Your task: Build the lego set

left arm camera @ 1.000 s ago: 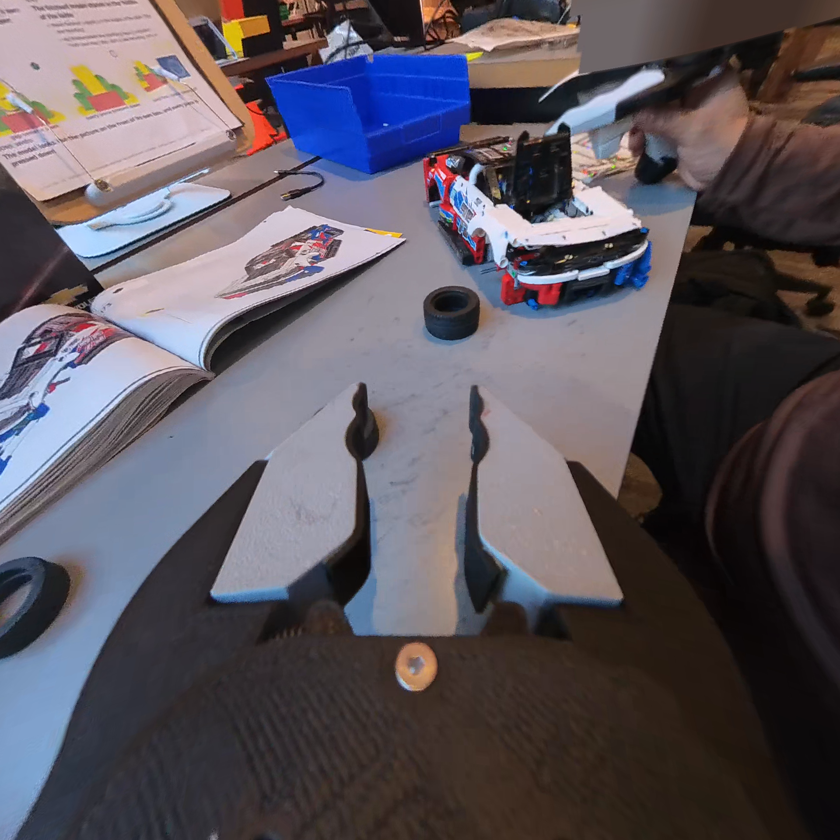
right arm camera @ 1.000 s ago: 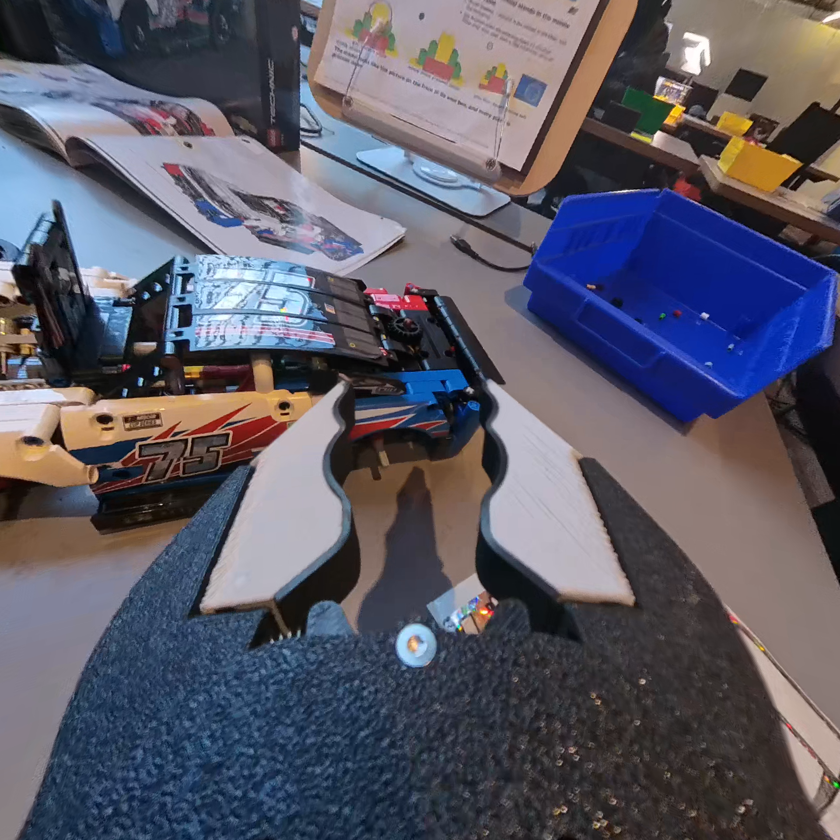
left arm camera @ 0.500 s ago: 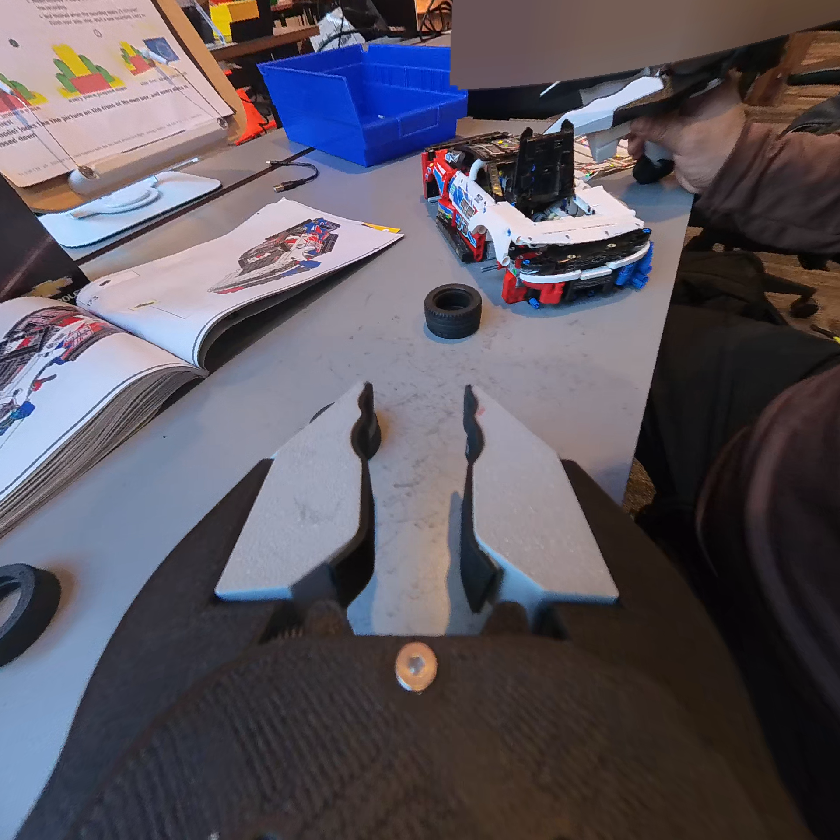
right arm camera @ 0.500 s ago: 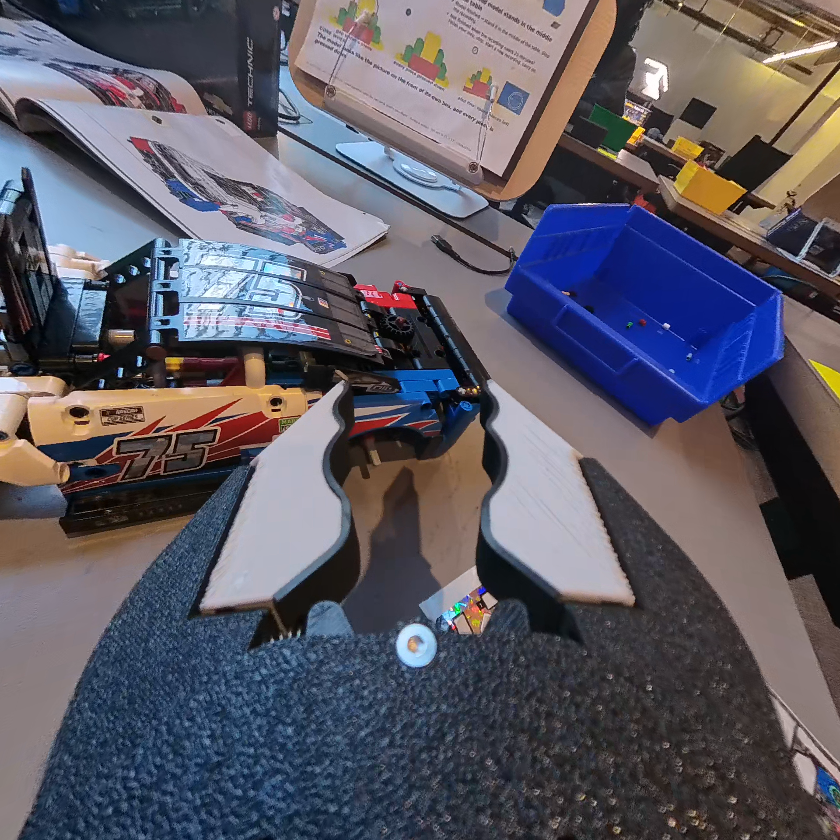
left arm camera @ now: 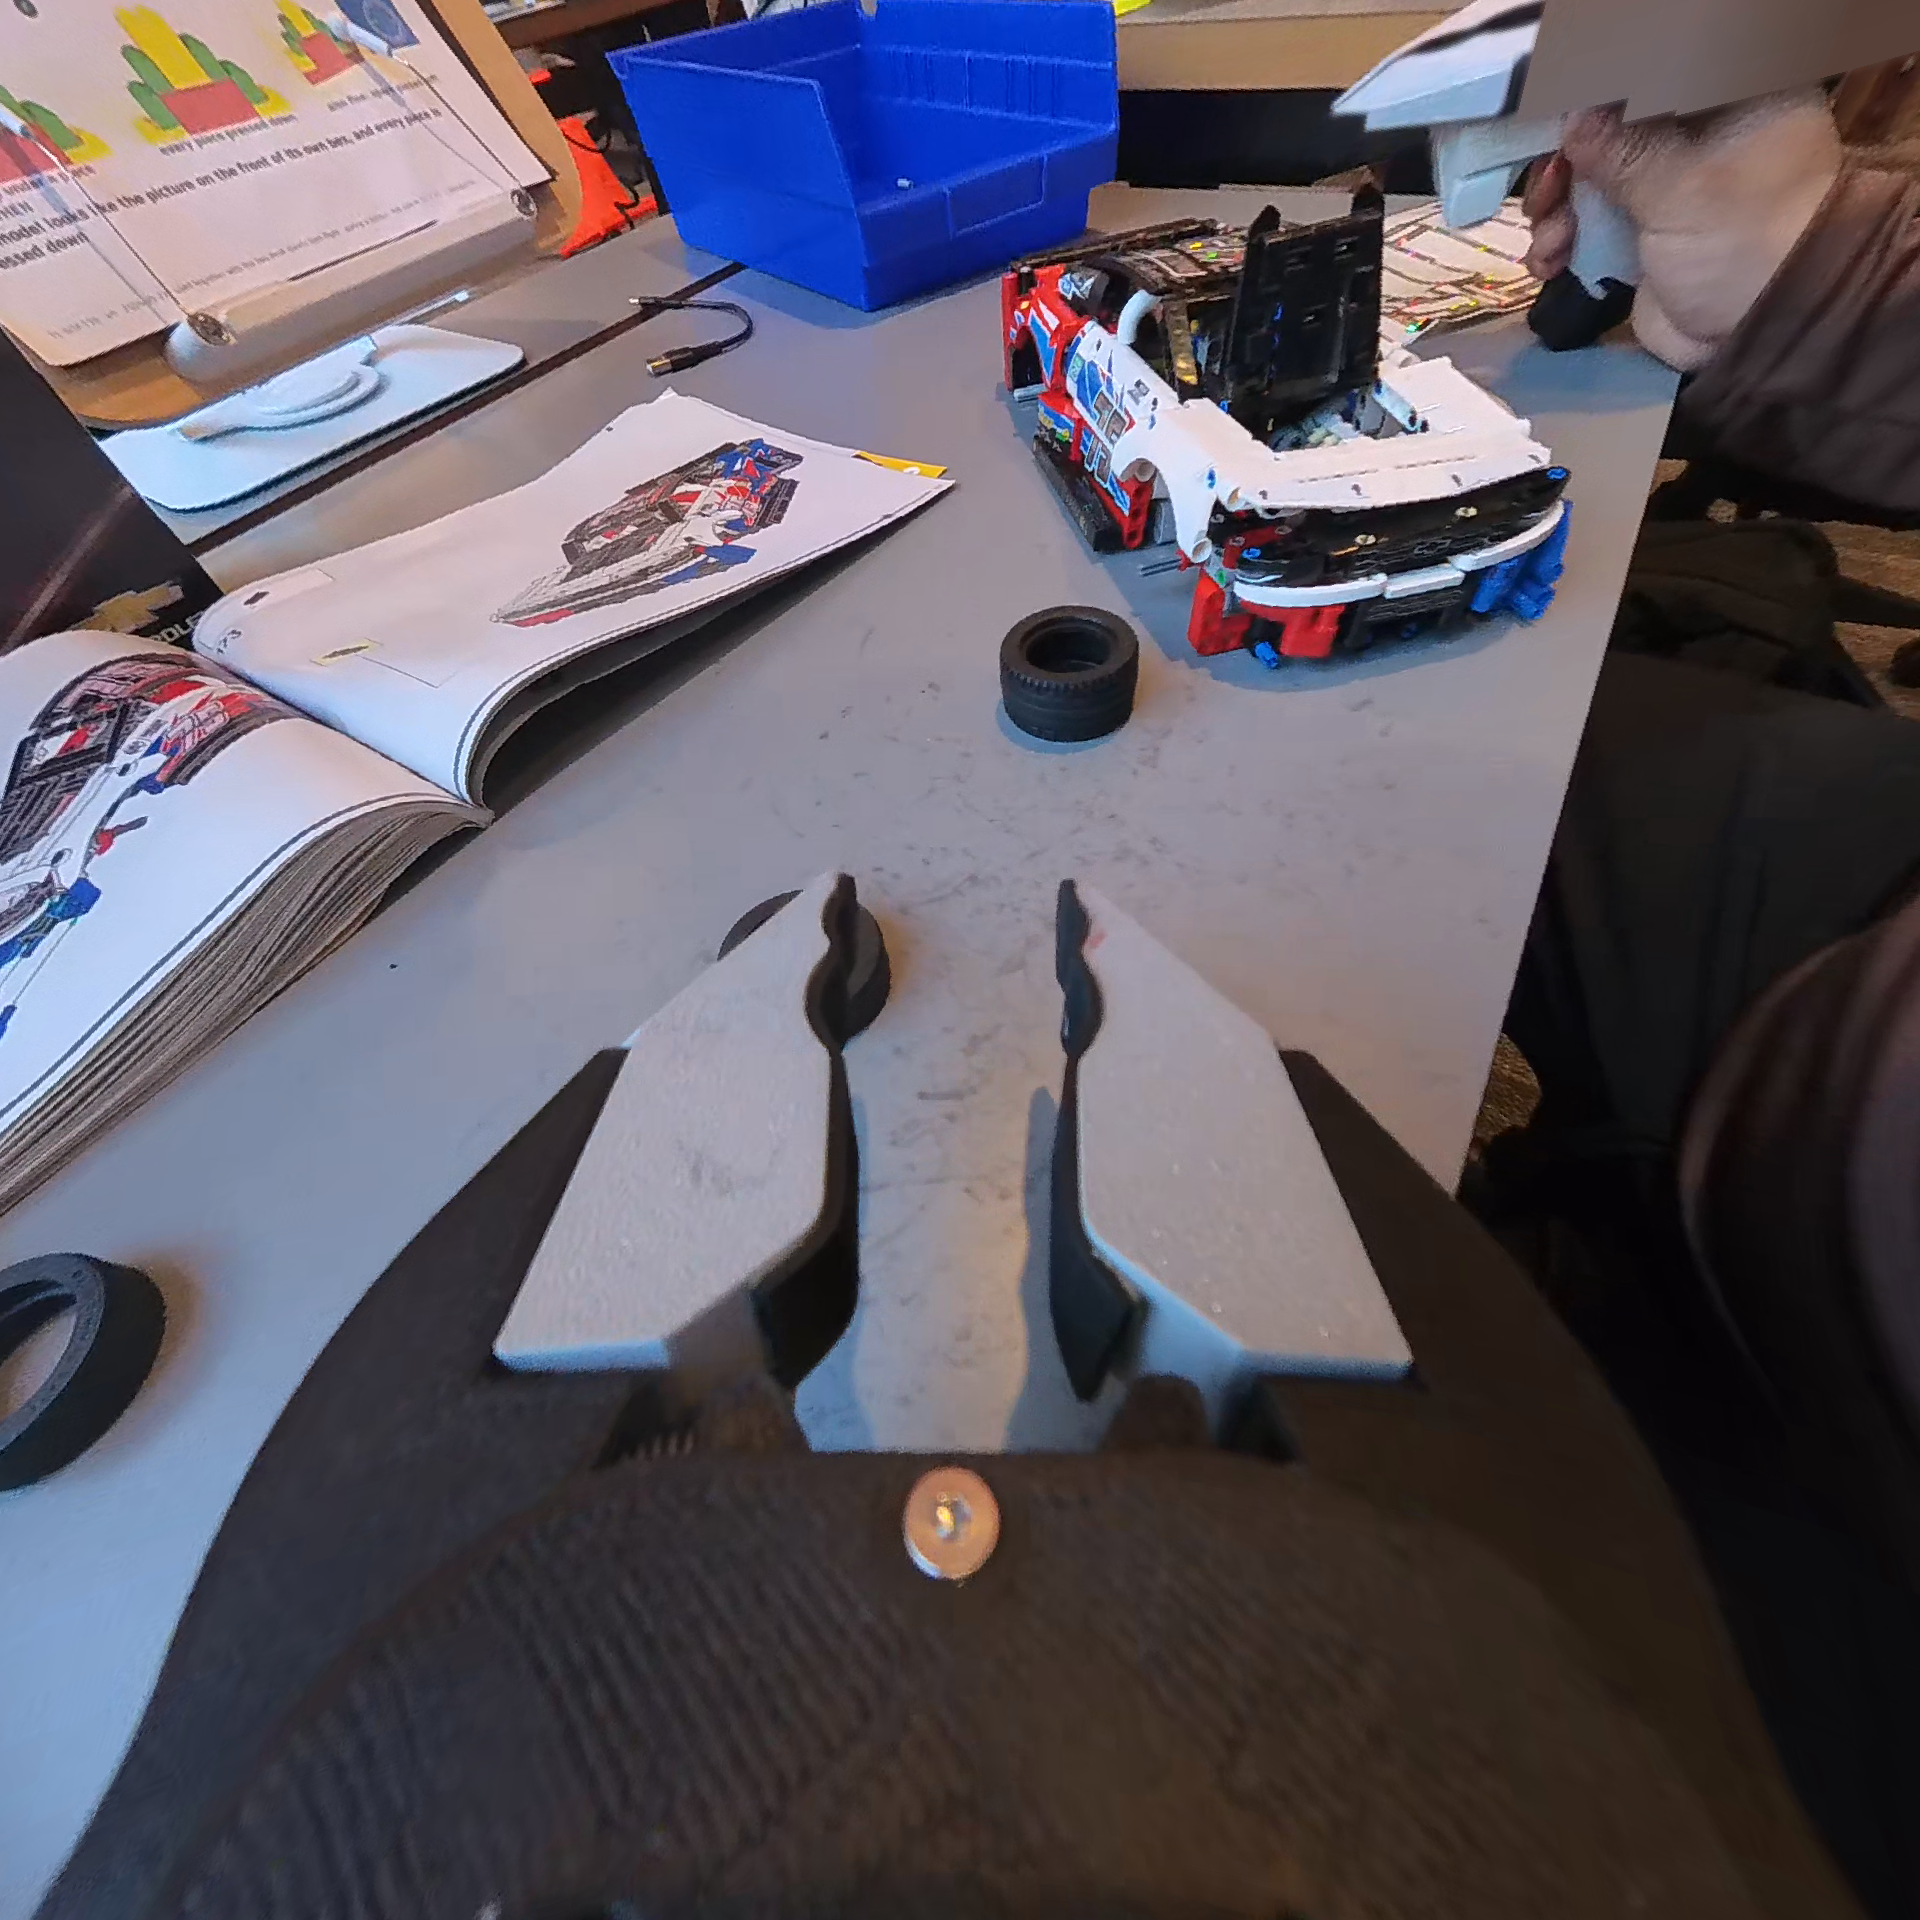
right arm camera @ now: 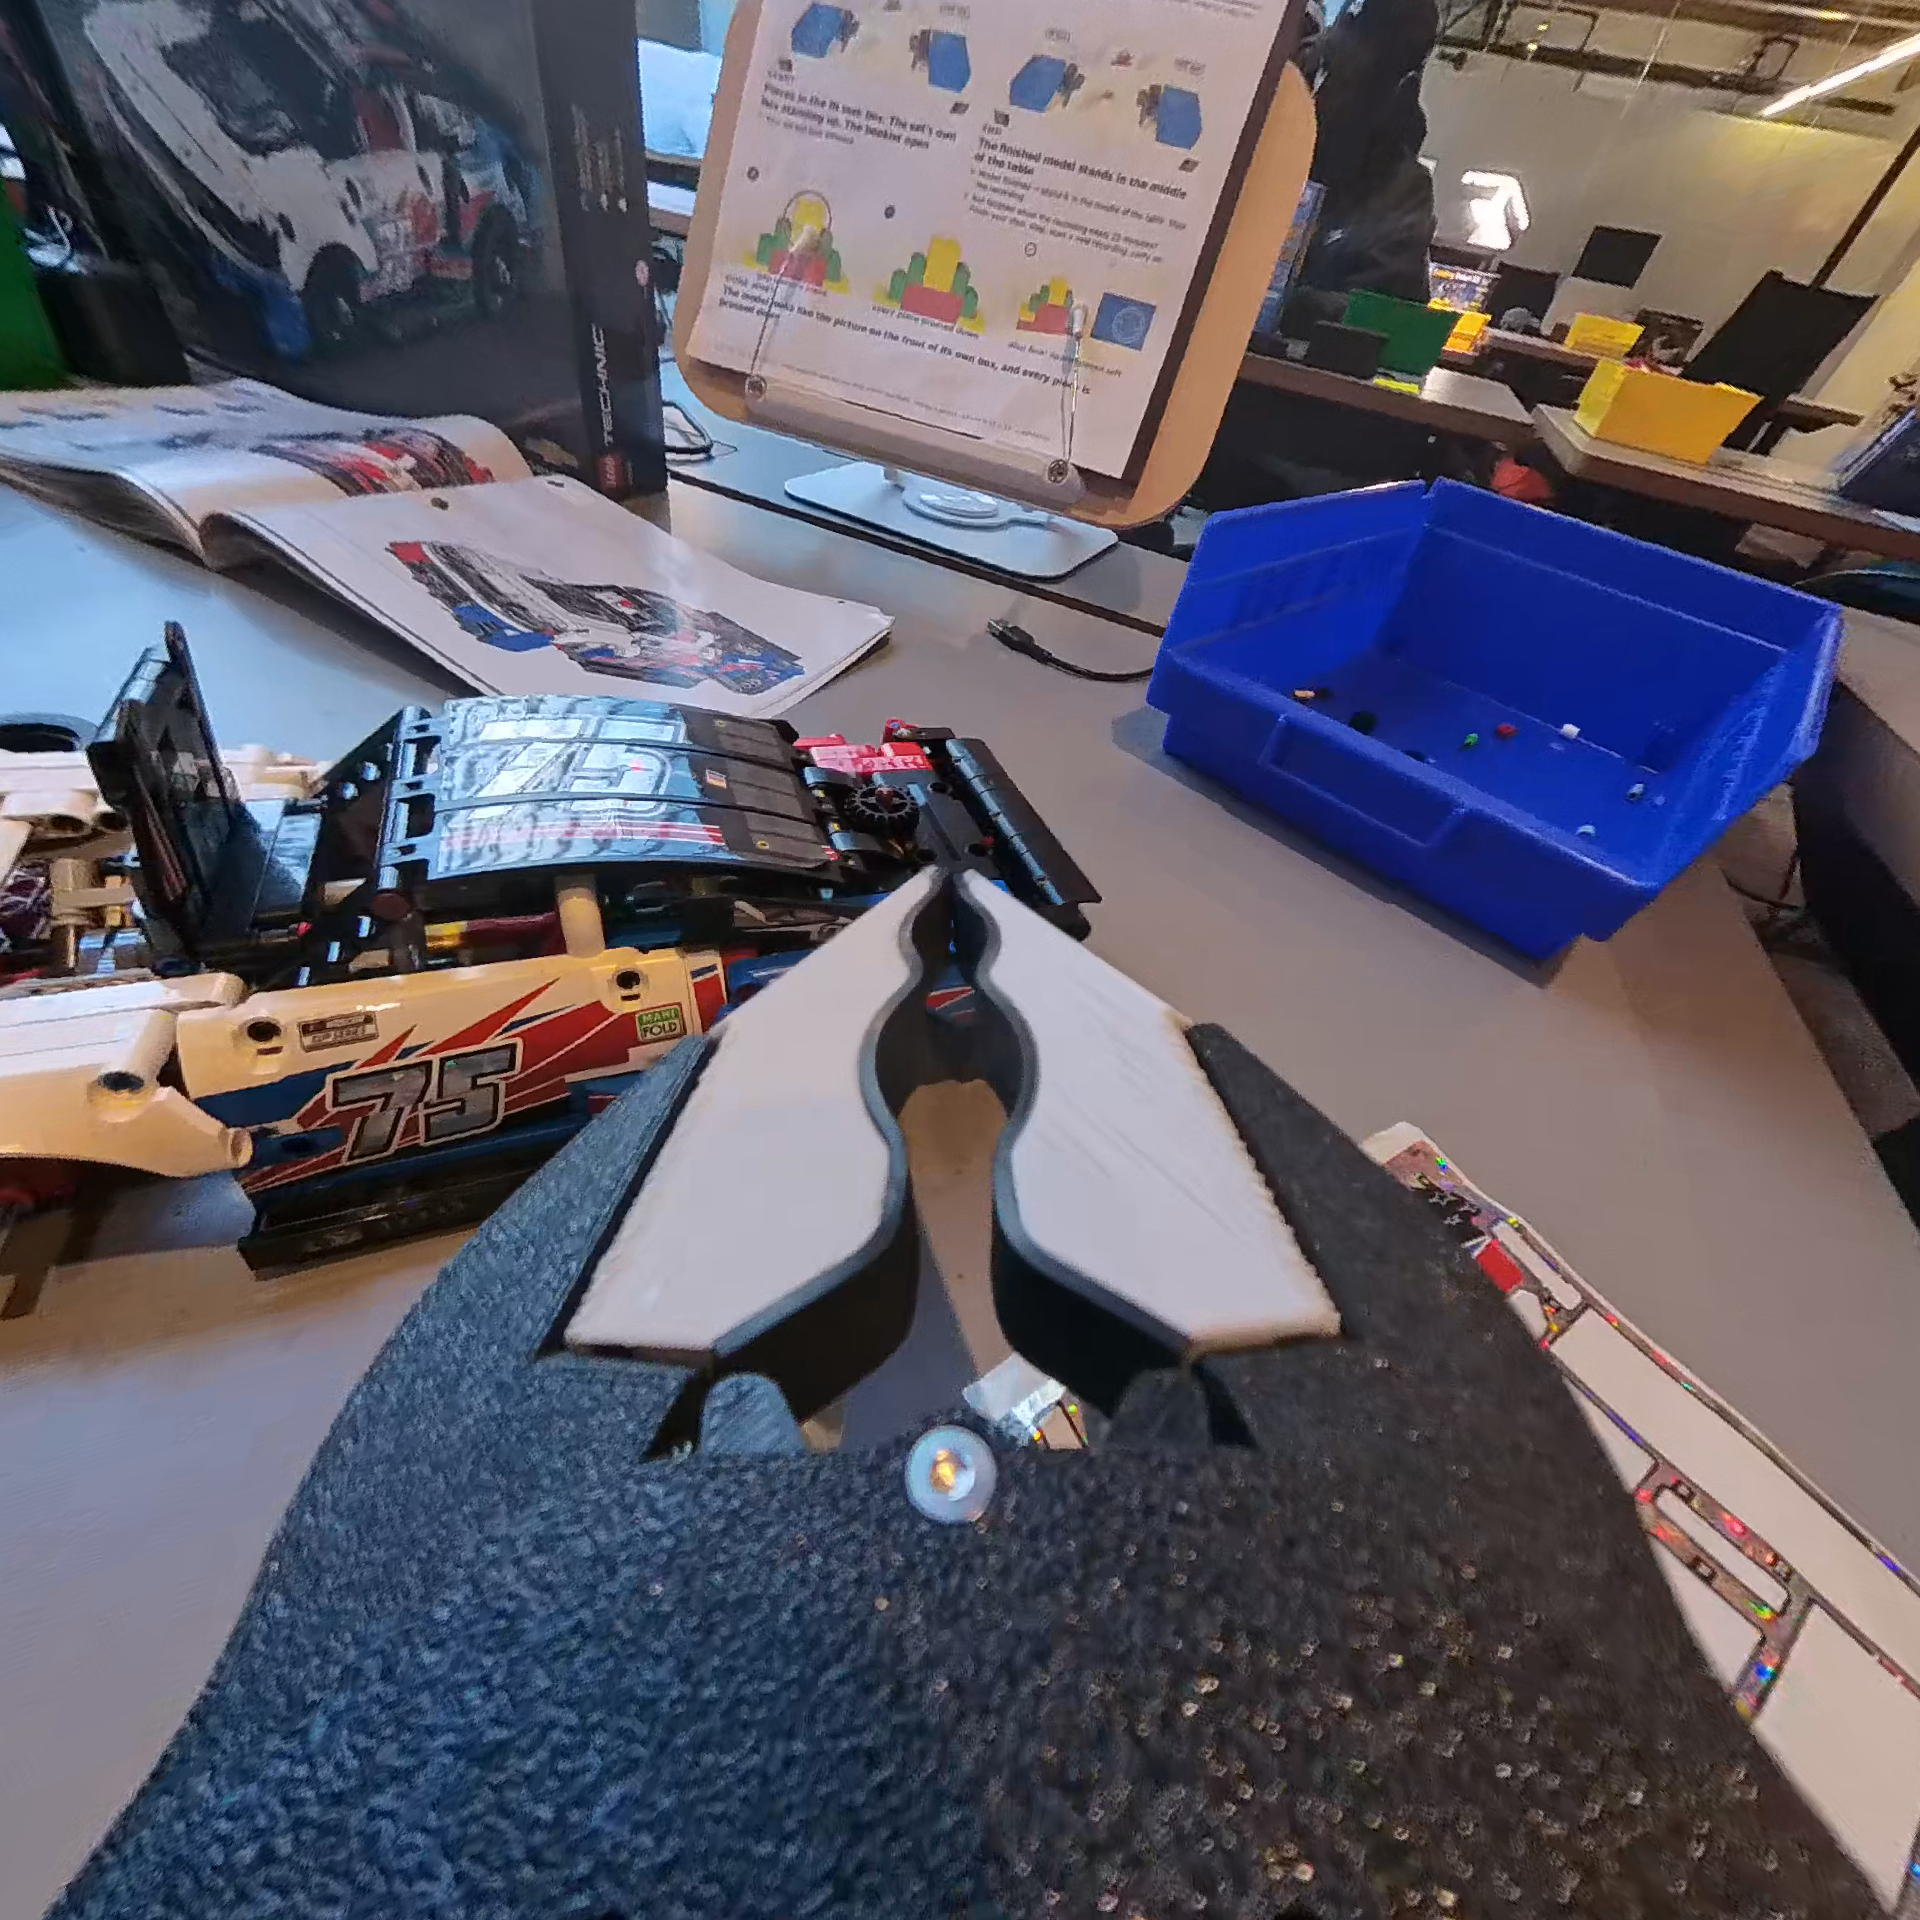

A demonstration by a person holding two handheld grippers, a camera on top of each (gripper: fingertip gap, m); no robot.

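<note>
The red, white and blue lego car stands without wheels near the table's right edge, its black hood panel raised. It fills the left of the right wrist view. One black tyre lies in front of the car. A second tyre is half hidden behind my left gripper's left finger. A third tyre lies at the far left. My left gripper is open and empty, low over the table. My right gripper is shut with nothing between its tips, held above the car's rear; it also shows in the left wrist view.
An open instruction booklet lies left of the car. Behind it stand a sheet on a stand and the set's box. A blue bin with several tiny parts sits at the back. A sticker sheet lies at the right. Across from one pair of fingers to the other is roughly 40 cm.
My right gripper has closed from open and its view has tilted upward. My left gripper's jaws have narrowed a little; the tyre beside its left finger shows more.
</note>
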